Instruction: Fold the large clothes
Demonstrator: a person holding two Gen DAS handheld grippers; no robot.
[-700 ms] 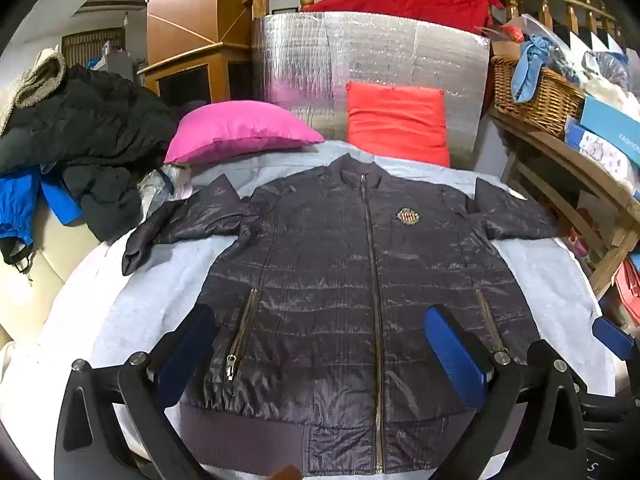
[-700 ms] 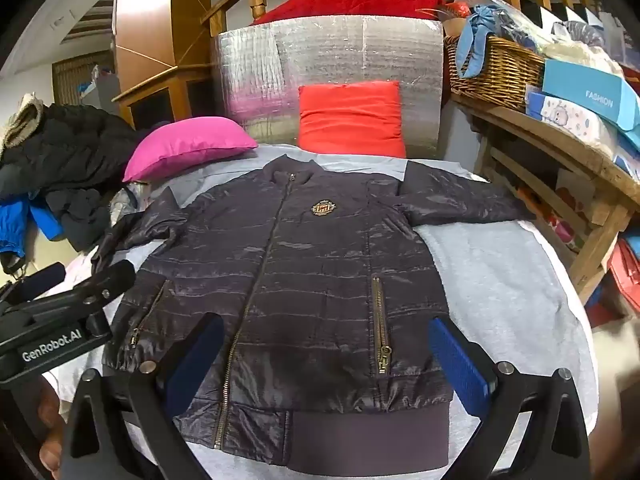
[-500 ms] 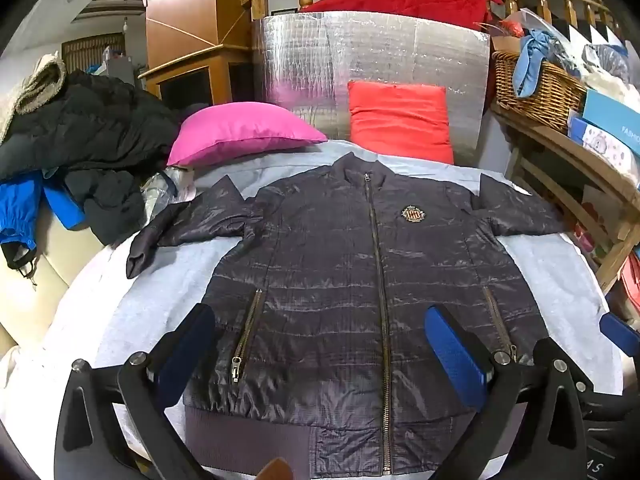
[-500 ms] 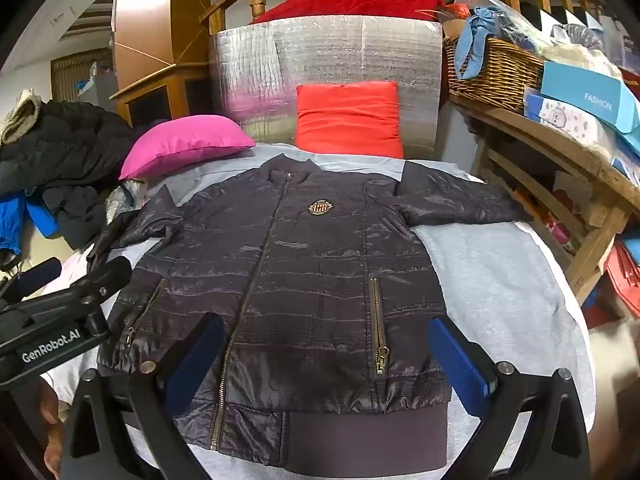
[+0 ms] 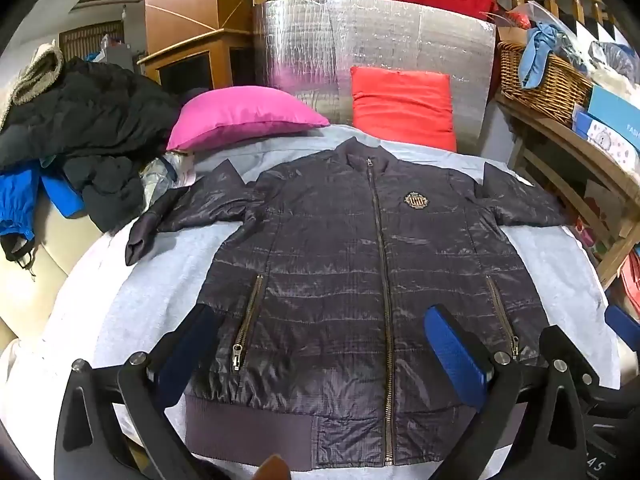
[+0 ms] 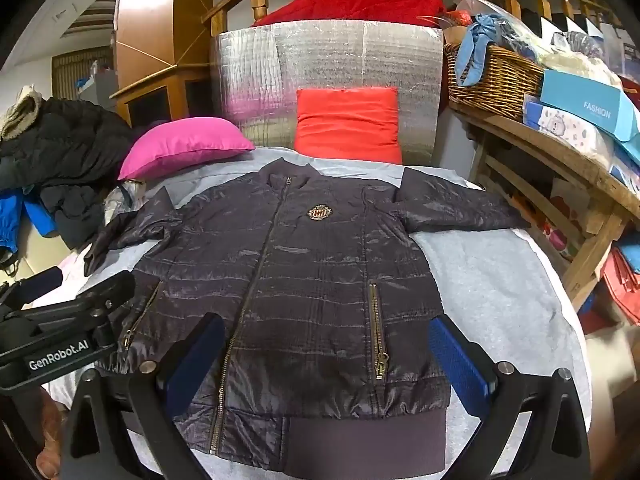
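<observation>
A dark quilted jacket lies flat and zipped, front up, on a grey-covered table, collar far, sleeves spread to both sides. It has a crest badge on the chest and a ribbed hem nearest me. My left gripper hangs open above the jacket's lower front, its blue pads apart with nothing between them. In the right wrist view the same jacket fills the middle, and my right gripper is open above the hem, holding nothing. The left gripper's body shows at the left edge there.
A pink pillow and a red cushion sit at the far end before a silver foil panel. Dark coats pile at the left. A wooden shelf with a wicker basket and boxes stands right.
Both views have drawn back and up slightly, so the jacket sits a little lower and more of its hem shows. Both grippers stay open.
</observation>
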